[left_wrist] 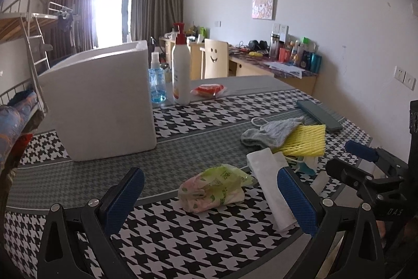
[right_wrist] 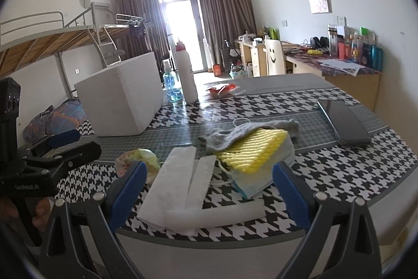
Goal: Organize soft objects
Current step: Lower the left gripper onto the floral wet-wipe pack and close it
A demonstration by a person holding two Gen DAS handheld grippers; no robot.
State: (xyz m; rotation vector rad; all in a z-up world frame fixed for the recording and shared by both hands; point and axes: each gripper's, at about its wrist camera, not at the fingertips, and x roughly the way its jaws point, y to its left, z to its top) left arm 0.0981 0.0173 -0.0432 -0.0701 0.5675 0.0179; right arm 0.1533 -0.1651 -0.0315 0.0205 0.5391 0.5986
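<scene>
White foam box (left_wrist: pixel 102 101) stands on the table (left_wrist: pixel 198 145), far left; I cannot see its inside. Soft items lie loose: crumpled plastic bag (left_wrist: pixel 213 187), folded tissues (right_wrist: pixel 172 187), yellow foam net (right_wrist: pixel 252 151) under grey sock (right_wrist: pixel 235 134). My left tool (left_wrist: pixel 209 203) and right tool (right_wrist: pixel 209 195) both hover spread apart, empty.

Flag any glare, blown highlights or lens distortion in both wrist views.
Left wrist view: the window is blown out, flare washing over the curtain beside it; the foam box faces the camera in its own shade. Right wrist view: the window clips white and throws a glare streak across the tablecloth beyond the white bottle. Both: fisheye bends the table edge, dark vignette in the corners.
</scene>
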